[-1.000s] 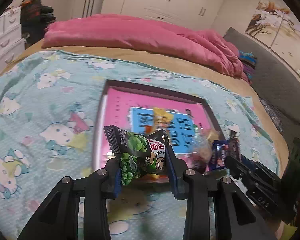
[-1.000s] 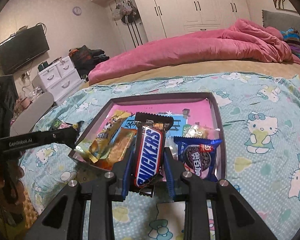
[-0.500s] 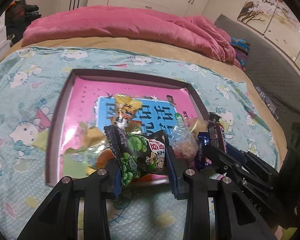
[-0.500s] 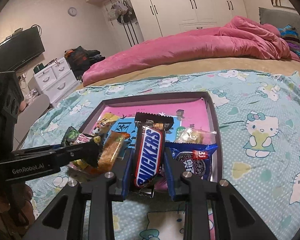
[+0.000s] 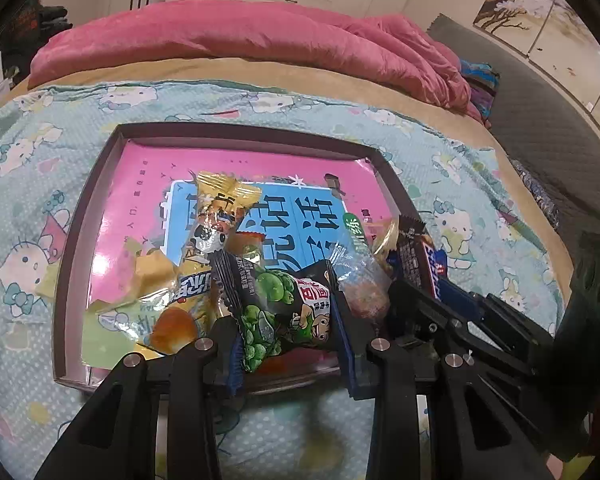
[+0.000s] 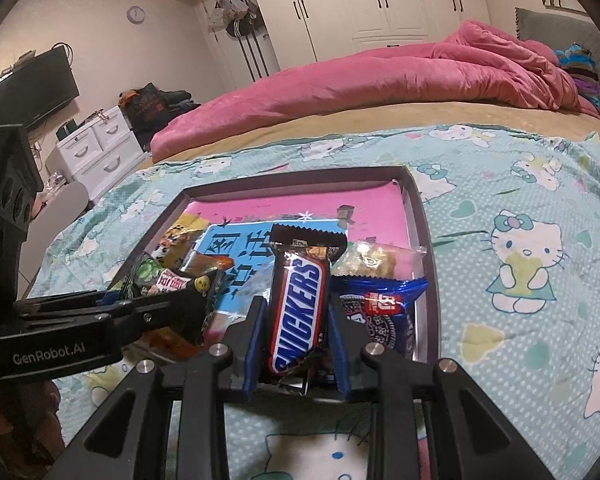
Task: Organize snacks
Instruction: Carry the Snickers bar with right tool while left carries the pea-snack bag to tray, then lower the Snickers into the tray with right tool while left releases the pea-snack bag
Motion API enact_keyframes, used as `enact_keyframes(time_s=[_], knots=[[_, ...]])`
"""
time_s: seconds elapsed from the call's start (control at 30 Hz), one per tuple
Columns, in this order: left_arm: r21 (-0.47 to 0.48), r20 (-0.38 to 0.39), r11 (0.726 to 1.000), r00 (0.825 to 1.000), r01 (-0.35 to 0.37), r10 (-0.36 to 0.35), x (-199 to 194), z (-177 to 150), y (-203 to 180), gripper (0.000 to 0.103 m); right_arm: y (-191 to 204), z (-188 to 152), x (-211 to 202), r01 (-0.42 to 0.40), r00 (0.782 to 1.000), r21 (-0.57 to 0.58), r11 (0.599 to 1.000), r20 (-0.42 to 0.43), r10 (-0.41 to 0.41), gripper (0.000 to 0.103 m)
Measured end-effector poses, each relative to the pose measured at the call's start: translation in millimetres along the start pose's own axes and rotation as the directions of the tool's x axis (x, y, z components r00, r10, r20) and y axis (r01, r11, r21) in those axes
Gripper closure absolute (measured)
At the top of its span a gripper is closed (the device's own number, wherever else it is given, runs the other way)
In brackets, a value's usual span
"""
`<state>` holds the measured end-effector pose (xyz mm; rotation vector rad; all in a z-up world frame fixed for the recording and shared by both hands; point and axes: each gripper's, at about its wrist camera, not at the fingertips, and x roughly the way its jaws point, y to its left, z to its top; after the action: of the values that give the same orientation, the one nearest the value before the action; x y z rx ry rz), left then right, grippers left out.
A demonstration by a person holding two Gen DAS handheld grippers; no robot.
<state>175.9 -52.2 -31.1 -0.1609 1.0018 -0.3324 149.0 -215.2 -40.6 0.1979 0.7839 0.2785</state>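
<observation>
left gripper [image 5: 290, 316]: clamped on a black green-pea snack packet [image 5: 288, 308], blue pads pressing both of its sides; the packet stands upright over the near edge of the tray.
right gripper [image 6: 296, 312]: clamped on a snickers bar [image 6: 300, 300], held on end with its crimped top upward, above the tray's near right part.
grippers together: side by side at the tray's near edge, the left one reaching in from the left of the right wrist view, its packet just beside the snickers bar.
tray [image 6: 424, 240]: shallow, dark-rimmed, with a pink and blue printed floor; it lies flat on the bed.
snacks in tray, right side: a blue cookie packet [image 6: 380, 308] just right of the snickers bar, a clear bag of pale pieces [image 6: 376, 258] behind it.
snacks in tray, left side: a yellow-green packet with an orange picture [image 5: 148, 316] at the near left corner, a yellow twisted wrapper [image 5: 220, 212] farther in, toward the middle.
tray floor: the far half lies bare.
blanket [image 6: 520, 240]: light blue with hello kitty print, under the tray.
pink duvet [image 5: 240, 36]: bunched along the far side of the bed.
room: white wardrobe [image 6: 380, 4] at the back, white drawer unit [image 6: 100, 148] and dark screen [image 6: 32, 84] to the left.
</observation>
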Motion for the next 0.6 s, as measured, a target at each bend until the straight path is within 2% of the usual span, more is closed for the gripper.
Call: enact_keyframes(time_s=[0.27,0.6], knots=[[0.003,-0.014,1.0,1.0,0.001,-0.001,7.7,0.9,-0.6,0.065,2.0,1.2,4.9,0.035,0.999,-0.026,0.999,0.002,-0.035,0.072],[-0.006,-0.017,1.0,1.0,-0.001,0.001,10.8,1.9,2.0,0.065,3.7,-3.2,3.0,0.034,0.999,-0.032,0.999,-0.019,-0.034,0.071]])
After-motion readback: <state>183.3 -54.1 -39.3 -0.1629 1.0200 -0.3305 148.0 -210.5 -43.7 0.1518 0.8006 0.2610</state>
